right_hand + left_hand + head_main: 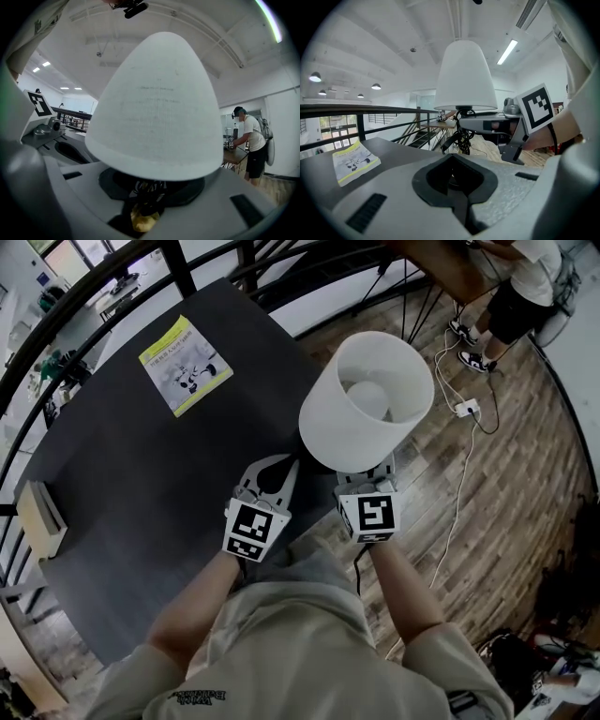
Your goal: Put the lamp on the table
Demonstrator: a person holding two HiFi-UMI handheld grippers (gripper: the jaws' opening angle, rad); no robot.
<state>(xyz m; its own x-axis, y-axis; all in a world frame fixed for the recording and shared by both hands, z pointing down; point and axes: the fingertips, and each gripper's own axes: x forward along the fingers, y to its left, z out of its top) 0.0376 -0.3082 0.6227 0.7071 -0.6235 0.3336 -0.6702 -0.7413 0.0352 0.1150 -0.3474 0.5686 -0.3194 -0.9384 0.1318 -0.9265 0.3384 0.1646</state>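
The lamp (pixel 367 399) has a white drum shade with a round bulb inside. It stands upright over the right edge of the dark table (pixel 141 465). My right gripper (pixel 366 476) is shut on the lamp's dark stem just under the shade. In the right gripper view the shade (pixel 157 117) fills the frame, and the stem with a brass-coloured part sits between the jaws (pixel 149 197). The lamp's foot is hidden. My left gripper (pixel 278 468) is shut and empty, low over the table just left of the lamp. Its view shows the lamp (pixel 465 75) ahead.
A yellow-edged booklet (pixel 185 365) lies on the table's far part, and a book (pixel 39 518) lies at its left edge. A black railing (pixel 56 343) runs behind the table. A white cable and plug (pixel 466 409) lie on the wood floor. A person (pixel 516 287) stands at the top right.
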